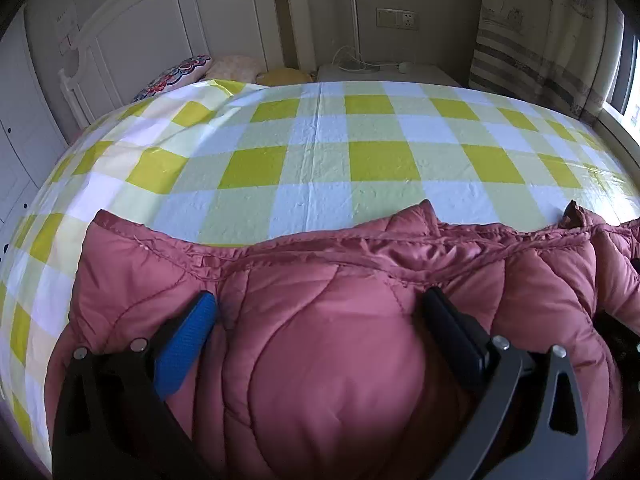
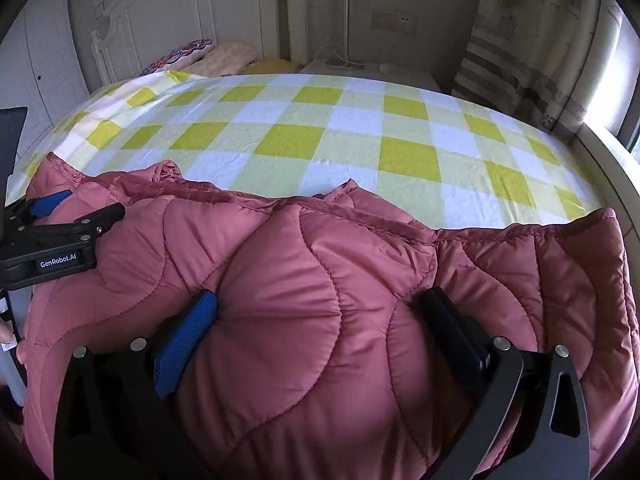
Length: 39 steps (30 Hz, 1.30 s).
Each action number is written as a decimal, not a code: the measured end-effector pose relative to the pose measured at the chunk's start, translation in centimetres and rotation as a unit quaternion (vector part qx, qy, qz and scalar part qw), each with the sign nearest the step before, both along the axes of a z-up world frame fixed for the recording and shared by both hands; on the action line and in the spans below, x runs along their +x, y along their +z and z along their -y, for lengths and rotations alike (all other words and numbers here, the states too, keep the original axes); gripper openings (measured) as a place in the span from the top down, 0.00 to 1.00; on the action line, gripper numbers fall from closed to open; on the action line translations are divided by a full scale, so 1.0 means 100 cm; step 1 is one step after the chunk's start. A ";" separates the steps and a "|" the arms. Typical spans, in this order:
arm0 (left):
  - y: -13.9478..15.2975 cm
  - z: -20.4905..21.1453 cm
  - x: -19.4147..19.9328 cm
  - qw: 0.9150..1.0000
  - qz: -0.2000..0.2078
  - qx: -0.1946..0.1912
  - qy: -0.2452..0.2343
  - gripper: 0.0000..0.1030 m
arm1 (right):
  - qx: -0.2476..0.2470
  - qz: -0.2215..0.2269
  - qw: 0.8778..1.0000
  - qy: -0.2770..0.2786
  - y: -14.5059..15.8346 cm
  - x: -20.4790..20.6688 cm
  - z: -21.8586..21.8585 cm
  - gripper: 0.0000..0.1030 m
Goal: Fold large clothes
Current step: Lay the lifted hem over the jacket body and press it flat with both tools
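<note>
A puffy pink quilted jacket (image 1: 340, 360) lies along the near edge of a bed covered with a yellow, green and white checked sheet (image 1: 320, 160). In the left wrist view my left gripper (image 1: 320, 298) stands open, pointing down onto the jacket, and a bulge of padding swells up between its blue and black fingers. The right wrist view shows the same jacket (image 2: 280, 248), with my right gripper (image 2: 320, 297) open over another padded bulge. My left gripper (image 2: 90, 204) also shows at that view's left edge, resting on the jacket's left part.
Pillows (image 1: 180, 74) lie at the white headboard (image 1: 160, 20) at the far left. A white bedside table (image 1: 384, 72) with a cable stands behind the bed. A striped curtain (image 1: 532, 52) and a bright window are at the right. A fingertip (image 2: 5, 336) shows at the left edge.
</note>
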<state>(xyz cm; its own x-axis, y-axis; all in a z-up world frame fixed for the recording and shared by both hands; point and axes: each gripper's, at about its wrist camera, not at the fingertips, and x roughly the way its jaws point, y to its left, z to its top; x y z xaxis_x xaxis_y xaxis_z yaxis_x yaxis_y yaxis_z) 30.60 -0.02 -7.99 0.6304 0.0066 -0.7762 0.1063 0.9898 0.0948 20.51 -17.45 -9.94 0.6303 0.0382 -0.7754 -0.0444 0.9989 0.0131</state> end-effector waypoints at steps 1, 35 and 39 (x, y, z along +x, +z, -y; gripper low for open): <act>0.000 -0.001 0.000 1.000 0.000 0.000 0.000 0.02 | 0.001 -0.001 1.000 0.000 0.000 0.000 0.002 0.04; 0.000 0.001 -0.003 1.000 -0.001 0.004 0.002 0.02 | 0.036 0.087 0.982 -0.163 0.078 -0.089 0.100 0.04; 0.001 0.000 -0.004 1.000 0.001 0.004 0.002 0.02 | 0.008 0.068 0.997 -0.032 0.073 -0.071 0.018 0.04</act>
